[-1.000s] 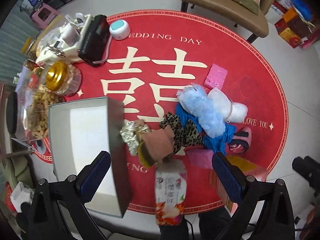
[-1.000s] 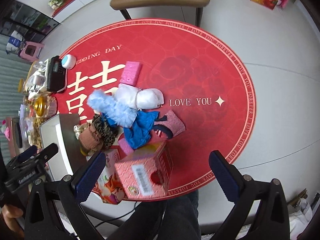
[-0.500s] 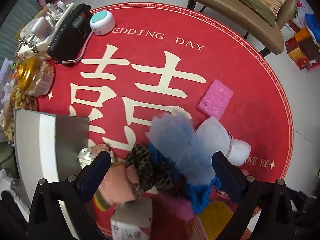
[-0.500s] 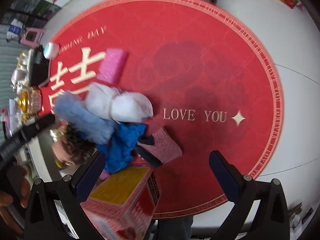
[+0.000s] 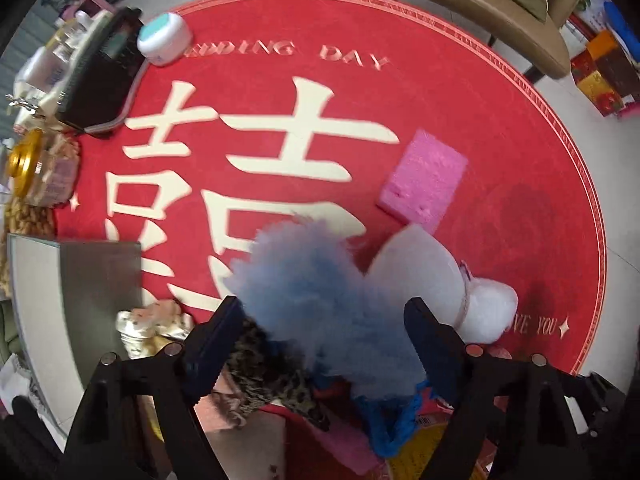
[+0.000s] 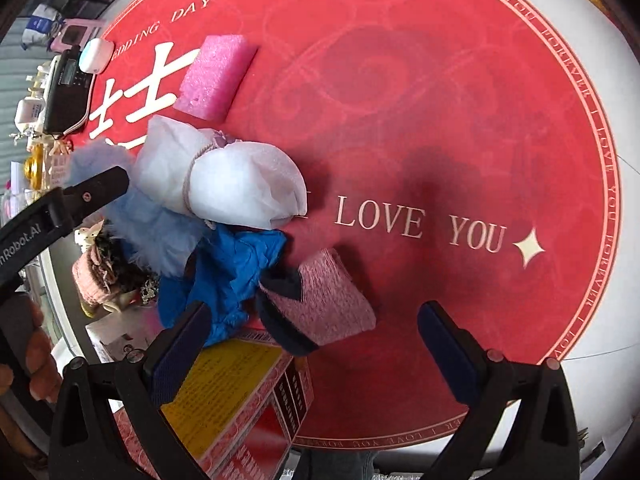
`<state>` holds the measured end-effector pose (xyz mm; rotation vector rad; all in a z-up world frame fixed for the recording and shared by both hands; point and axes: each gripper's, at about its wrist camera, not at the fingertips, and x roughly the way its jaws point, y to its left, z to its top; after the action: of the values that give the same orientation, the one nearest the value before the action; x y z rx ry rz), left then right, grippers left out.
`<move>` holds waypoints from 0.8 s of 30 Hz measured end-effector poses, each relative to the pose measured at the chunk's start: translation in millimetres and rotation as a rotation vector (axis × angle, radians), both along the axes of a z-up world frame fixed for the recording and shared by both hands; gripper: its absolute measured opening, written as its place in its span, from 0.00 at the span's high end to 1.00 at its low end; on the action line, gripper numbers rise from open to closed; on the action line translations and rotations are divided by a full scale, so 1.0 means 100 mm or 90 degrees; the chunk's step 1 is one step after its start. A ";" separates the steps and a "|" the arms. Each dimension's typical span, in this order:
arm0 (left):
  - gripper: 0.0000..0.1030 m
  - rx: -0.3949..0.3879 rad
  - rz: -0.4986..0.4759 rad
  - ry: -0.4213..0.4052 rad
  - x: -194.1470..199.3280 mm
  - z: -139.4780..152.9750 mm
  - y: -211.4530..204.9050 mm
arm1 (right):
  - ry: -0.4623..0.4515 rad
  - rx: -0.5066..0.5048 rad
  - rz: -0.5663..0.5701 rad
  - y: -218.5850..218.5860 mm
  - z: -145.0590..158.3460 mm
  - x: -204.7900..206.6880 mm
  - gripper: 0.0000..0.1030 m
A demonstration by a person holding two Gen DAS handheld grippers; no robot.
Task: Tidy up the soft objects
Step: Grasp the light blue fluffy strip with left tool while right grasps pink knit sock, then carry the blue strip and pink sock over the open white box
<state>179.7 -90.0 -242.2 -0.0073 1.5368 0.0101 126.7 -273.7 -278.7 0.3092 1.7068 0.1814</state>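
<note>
On the red mat (image 5: 304,92) cream letters read "DAY" after a half-cut "…DDING", above a large Chinese character; in the right view it reads "LOVE YOU" beside a star, and its rim repeats "I LOVE YOU FOREVER". The left gripper's arm, seen in the right view, bears "…nRobot.AI".

All places are given from the blue fluff (image 5: 320,300). Left of it lie a grey box (image 5: 68,308), a gold-lidded jar (image 5: 28,164), a black device (image 5: 100,76) and a white-teal puck (image 5: 164,38). The left gripper (image 5: 324,344) straddles the fluff, its jaws closing, fairly wide; whether the pads (image 5: 224,332) touch the fur is unclear. Just right of it sits a tied white bundle (image 5: 448,292), and up-right a pink sponge (image 5: 424,184).

Only the right view shows, below-right of the fluff (image 6: 148,216), a blue cloth (image 6: 232,276), a pink slipper (image 6: 324,304) and a red-yellow carton (image 6: 236,396), its print too small to read. The right gripper (image 6: 312,348) hangs wide and empty over slipper and carton. Right of the slipper the mat is bare out to its rim.
</note>
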 end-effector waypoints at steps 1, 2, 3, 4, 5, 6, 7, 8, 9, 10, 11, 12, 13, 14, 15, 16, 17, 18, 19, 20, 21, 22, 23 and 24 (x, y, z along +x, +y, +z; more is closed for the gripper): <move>0.18 -0.002 0.001 0.004 0.00 -0.02 -0.01 | 0.004 0.003 0.004 0.01 -0.04 0.01 0.07; 0.18 -0.003 -0.001 0.007 -0.01 -0.05 -0.02 | 0.011 0.006 0.009 0.03 -0.08 0.02 0.10; 0.18 -0.002 0.000 0.009 -0.01 -0.06 -0.02 | 0.015 0.006 0.011 0.04 -0.11 0.02 0.21; 0.20 -0.003 0.003 0.011 -0.01 -0.07 -0.02 | 0.021 0.009 0.013 0.05 -0.14 0.03 0.31; 0.29 -0.012 0.005 0.017 0.00 -0.10 -0.02 | 0.032 0.015 0.013 0.07 -0.20 0.02 0.34; 0.39 -0.018 0.005 0.023 0.00 -0.12 -0.03 | 0.042 0.021 0.012 0.08 -0.24 0.01 0.38; 0.43 -0.029 0.005 0.030 0.01 -0.14 -0.03 | 0.052 0.025 0.012 0.09 -0.29 0.00 0.42; 0.54 -0.044 0.006 0.035 0.02 -0.17 -0.03 | 0.053 0.026 0.014 0.10 -0.31 0.00 0.45; 0.61 -0.054 0.005 0.037 0.02 -0.18 -0.02 | 0.050 0.023 0.015 0.11 -0.32 -0.01 0.51; 0.62 -0.057 0.006 0.037 0.02 -0.18 -0.02 | 0.045 0.021 0.015 0.10 -0.31 -0.01 0.62; 0.67 -0.061 0.010 0.032 0.01 -0.17 -0.01 | 0.040 0.020 0.014 0.10 -0.30 -0.02 0.66; 0.71 -0.074 0.012 0.027 0.01 -0.15 0.00 | 0.038 0.020 0.013 0.09 -0.29 -0.02 0.70; 0.71 -0.080 0.014 0.024 -0.01 -0.14 0.01 | 0.035 0.020 0.012 0.09 -0.28 -0.02 0.73; 0.71 -0.082 0.015 0.016 -0.01 -0.11 0.02 | 0.030 0.018 0.009 0.08 -0.26 -0.03 0.74; 0.72 -0.082 0.012 0.006 -0.02 -0.06 0.04 | 0.027 0.016 0.008 0.07 -0.24 -0.04 0.75; 0.72 -0.082 0.009 -0.002 -0.03 -0.02 0.04 | 0.019 0.012 0.002 0.05 -0.21 -0.04 0.75; 0.72 -0.080 0.004 -0.015 -0.04 0.04 0.05 | 0.013 0.012 -0.003 0.03 -0.18 -0.05 0.75; 0.72 -0.079 0.001 -0.027 -0.05 0.10 0.07 | 0.008 0.013 -0.010 0.00 -0.14 -0.06 0.75; 0.72 -0.082 0.001 -0.038 -0.07 0.15 0.11 | 0.001 0.015 -0.017 -0.03 -0.11 -0.07 0.75; 0.72 -0.087 0.002 -0.047 -0.08 0.21 0.13 | -0.006 0.017 -0.025 -0.06 -0.07 -0.09 0.75; 0.72 -0.089 0.003 -0.053 -0.09 0.25 0.15 | -0.010 0.019 -0.032 -0.10 -0.02 -0.11 0.75; 0.72 -0.093 0.004 -0.059 -0.09 0.30 0.16 | -0.013 0.022 -0.038 -0.13 0.01 -0.13 0.75; 0.72 -0.096 0.004 -0.064 -0.09 0.34 0.16 | -0.015 0.026 -0.044 -0.16 0.05 -0.16 0.75; 0.72 -0.098 0.003 -0.069 -0.10 0.38 0.16 | -0.017 0.031 -0.049 -0.19 0.09 -0.19 0.75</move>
<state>170.2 -73.8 -204.5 -0.1317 1.4259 -0.1041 108.0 -292.5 -269.8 0.4066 1.6626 0.1703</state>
